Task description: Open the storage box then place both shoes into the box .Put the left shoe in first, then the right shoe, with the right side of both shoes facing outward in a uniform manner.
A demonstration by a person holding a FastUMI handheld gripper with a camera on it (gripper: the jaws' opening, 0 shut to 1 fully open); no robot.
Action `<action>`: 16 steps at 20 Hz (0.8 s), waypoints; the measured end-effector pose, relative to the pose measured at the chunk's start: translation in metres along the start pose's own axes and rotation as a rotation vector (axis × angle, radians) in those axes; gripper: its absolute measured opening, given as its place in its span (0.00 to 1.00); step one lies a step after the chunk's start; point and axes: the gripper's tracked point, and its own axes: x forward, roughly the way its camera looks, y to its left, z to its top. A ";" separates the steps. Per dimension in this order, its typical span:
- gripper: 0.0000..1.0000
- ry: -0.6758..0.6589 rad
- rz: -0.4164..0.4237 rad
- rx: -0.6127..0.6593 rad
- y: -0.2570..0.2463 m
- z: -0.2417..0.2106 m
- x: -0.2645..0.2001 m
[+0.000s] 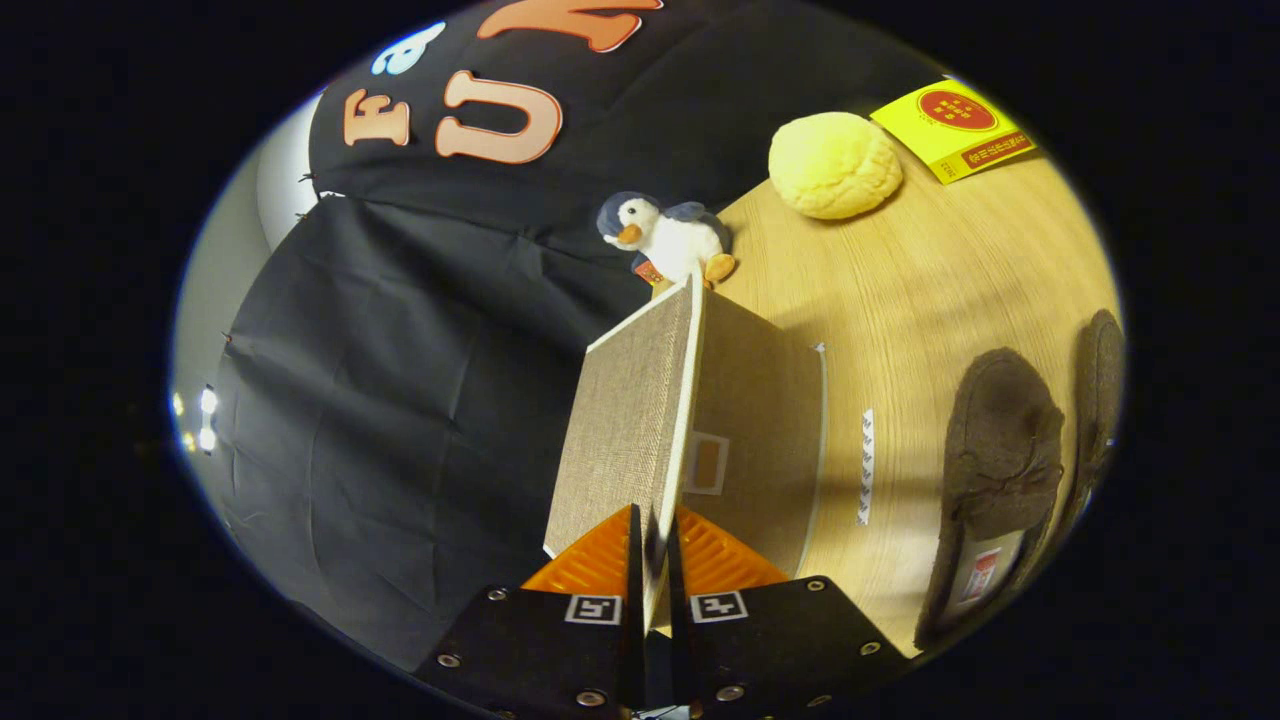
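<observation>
Both fingers of my gripper [652,545] clamp the box [760,420] lid [625,430] edge; it looks stiff and light, and the soft shoes [1000,450] suit a heel grip.

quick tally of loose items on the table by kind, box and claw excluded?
Shoes: 2, dark brown, one nearer the box, one beyond it
Plush penguin: 1
Yellow bun-shaped item: 1
Yellow packet: 1
Total: 5
The claw is shut on the box lid.
</observation>
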 end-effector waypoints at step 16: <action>0.05 -0.077 0.230 -0.126 0.198 0.029 0.013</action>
